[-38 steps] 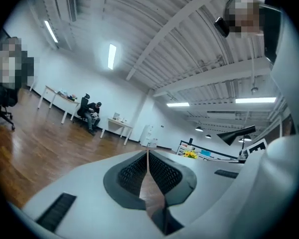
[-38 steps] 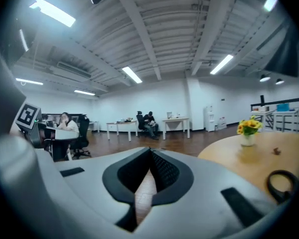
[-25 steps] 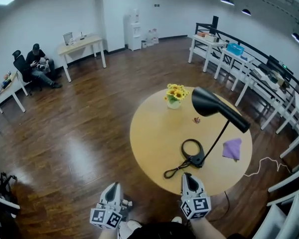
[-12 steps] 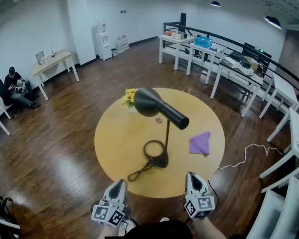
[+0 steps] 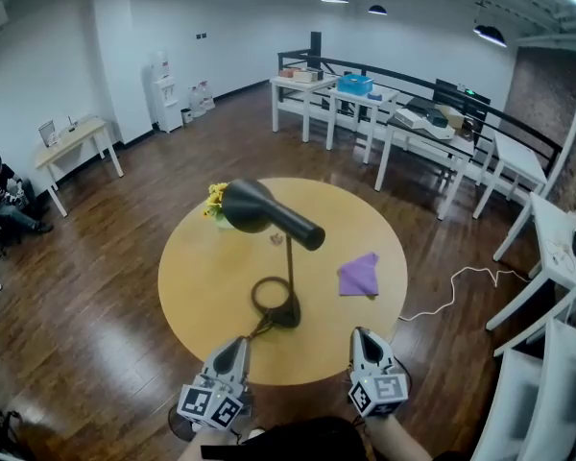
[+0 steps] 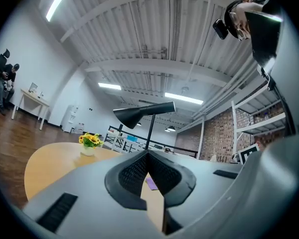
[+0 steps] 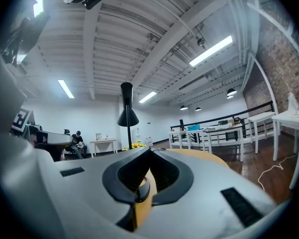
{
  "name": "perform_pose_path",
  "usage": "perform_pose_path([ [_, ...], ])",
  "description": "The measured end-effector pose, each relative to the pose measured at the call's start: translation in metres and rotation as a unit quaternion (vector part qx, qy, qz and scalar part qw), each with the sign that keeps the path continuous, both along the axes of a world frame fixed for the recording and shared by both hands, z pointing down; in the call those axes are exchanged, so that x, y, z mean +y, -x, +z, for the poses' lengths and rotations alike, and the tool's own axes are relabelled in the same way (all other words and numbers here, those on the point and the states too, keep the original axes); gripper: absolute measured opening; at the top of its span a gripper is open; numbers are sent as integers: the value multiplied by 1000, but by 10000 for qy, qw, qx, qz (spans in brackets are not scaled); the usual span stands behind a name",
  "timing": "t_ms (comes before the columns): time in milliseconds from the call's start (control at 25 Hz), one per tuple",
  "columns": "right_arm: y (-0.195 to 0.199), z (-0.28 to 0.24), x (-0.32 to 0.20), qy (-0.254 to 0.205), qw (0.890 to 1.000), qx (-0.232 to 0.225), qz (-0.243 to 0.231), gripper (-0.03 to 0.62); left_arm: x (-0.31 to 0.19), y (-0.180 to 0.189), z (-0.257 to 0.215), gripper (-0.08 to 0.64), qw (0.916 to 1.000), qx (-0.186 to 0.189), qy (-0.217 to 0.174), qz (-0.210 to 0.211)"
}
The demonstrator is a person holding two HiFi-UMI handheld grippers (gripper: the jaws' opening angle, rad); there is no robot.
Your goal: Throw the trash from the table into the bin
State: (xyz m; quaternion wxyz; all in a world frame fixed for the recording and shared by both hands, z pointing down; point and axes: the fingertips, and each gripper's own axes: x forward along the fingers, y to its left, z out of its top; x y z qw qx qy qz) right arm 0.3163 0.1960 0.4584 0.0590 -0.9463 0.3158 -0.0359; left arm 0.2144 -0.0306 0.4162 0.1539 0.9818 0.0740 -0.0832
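Round table (image 5: 206, 301): lamp (image 5: 259, 211), flowers (image 5: 214, 198), purple cloth (image 5: 360, 277)

open-plan office: rows of white desks (image 5: 302, 83), water dispenser (image 5: 163, 92)

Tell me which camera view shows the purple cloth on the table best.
The head view: from above, the whole purple cloth lies unobstructed on the round table, right of the lamp base. The left gripper view catches only a small purple sliver of it beyond the jaws. The right gripper view does not show it.
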Motion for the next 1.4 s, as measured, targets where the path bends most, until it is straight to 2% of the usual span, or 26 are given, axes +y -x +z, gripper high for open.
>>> perform_pose_path([
  [480,5,-9,-5,118,9995,70,273,2,-13,-12,5,3,9997,-2,54,246],
  [680,14,-20,4,149,9983,233,517,2,4,-17,3,3,9974,-1,-63,722],
  [840,28,-21,43,167,9935,209,1105,2,23,-24,3,3,9936,37,69,1131],
  [1120,36,0,139,-54,9759,-27,2179,2,77,-50,13,2,9843,-129,-134,1757],
  [1280,13,4,196,-316,9712,29,2363,2,129,-75,18,2,9827,-160,-335,1814],
  [1400,-7,-5,230,-326,9763,178,2134,2,168,-100,21,2,9850,-91,-403,1675],
])
